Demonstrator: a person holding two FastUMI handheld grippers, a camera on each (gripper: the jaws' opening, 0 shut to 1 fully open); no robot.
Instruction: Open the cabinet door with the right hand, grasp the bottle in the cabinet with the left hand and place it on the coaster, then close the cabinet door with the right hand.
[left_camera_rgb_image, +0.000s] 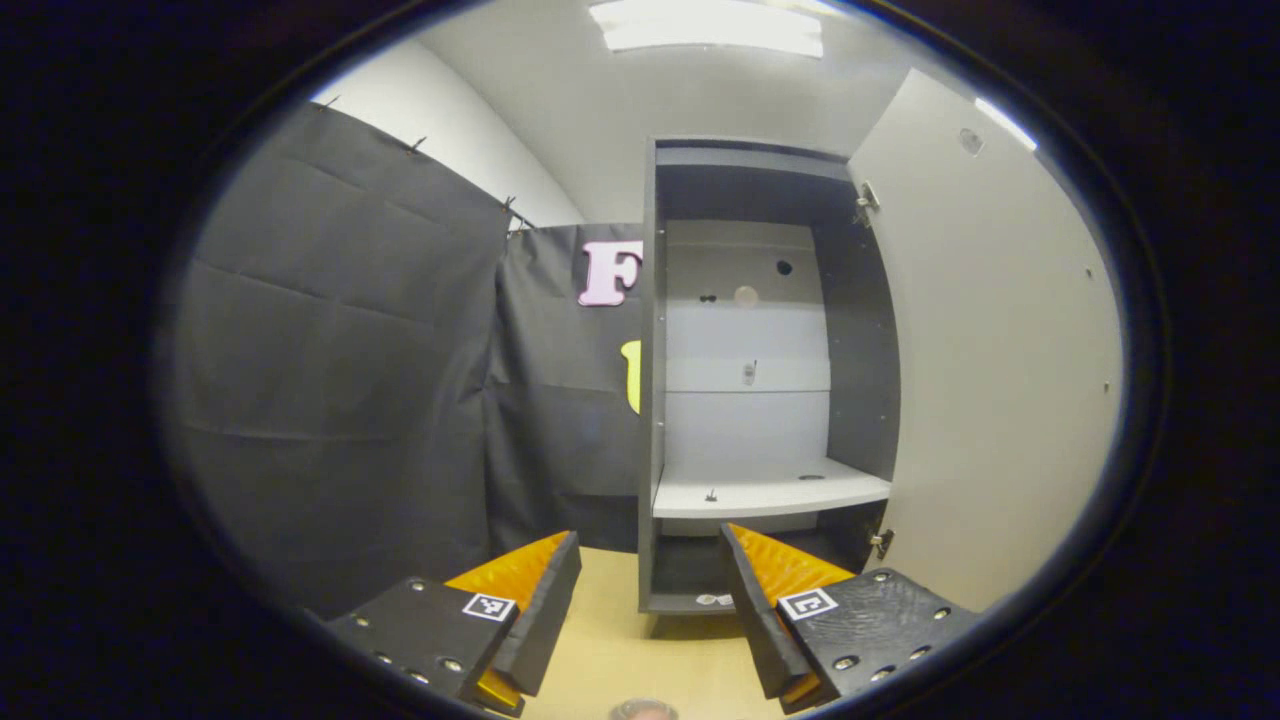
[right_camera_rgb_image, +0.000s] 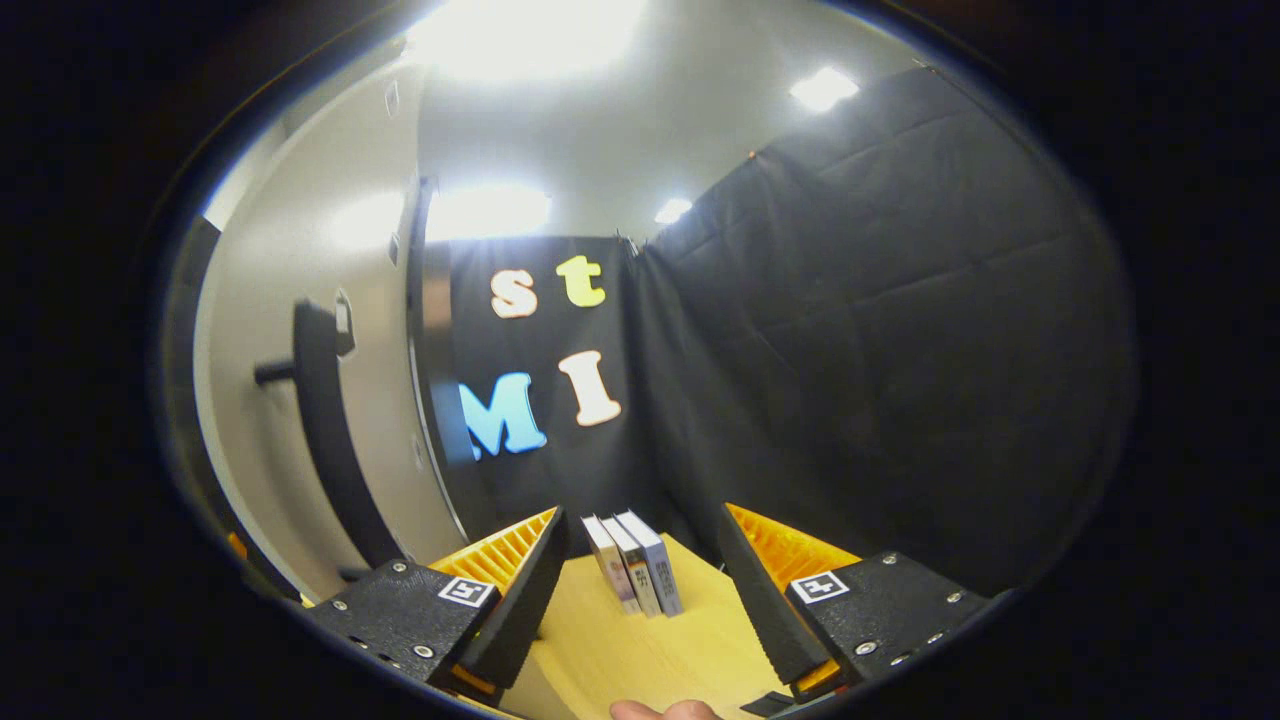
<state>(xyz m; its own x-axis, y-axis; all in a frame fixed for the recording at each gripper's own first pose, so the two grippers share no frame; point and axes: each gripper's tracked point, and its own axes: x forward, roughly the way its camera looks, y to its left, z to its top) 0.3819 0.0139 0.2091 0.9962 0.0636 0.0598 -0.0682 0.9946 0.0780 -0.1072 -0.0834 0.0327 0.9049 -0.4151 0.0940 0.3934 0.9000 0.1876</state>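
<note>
- Left tool (left_camera_rgb_image: 650, 570) wide, holding nothing, facing the cabinet (left_camera_rgb_image: 765, 380); door (left_camera_rgb_image: 990, 350) swung open.
- Right tool (right_camera_rgb_image: 640, 570) wide, holding nothing, beside the door handle (right_camera_rgb_image: 325, 430); books (right_camera_rgb_image: 635, 560) on table (right_camera_rgb_image: 640, 650).

One cabinet (left_camera_rgb_image: 760, 380), one door (left_camera_rgb_image: 990, 350), three books (right_camera_rgb_image: 635, 562).

Left gripper (left_camera_rgb_image: 650, 580) spread wide, right gripper (right_camera_rgb_image: 640, 585) likewise, seemingly empty

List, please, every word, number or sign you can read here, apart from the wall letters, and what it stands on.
Three upright boxes: spine labels too small to read.
Square markers: black-and-white patterns, no words.
Cabinet: no text.
</note>
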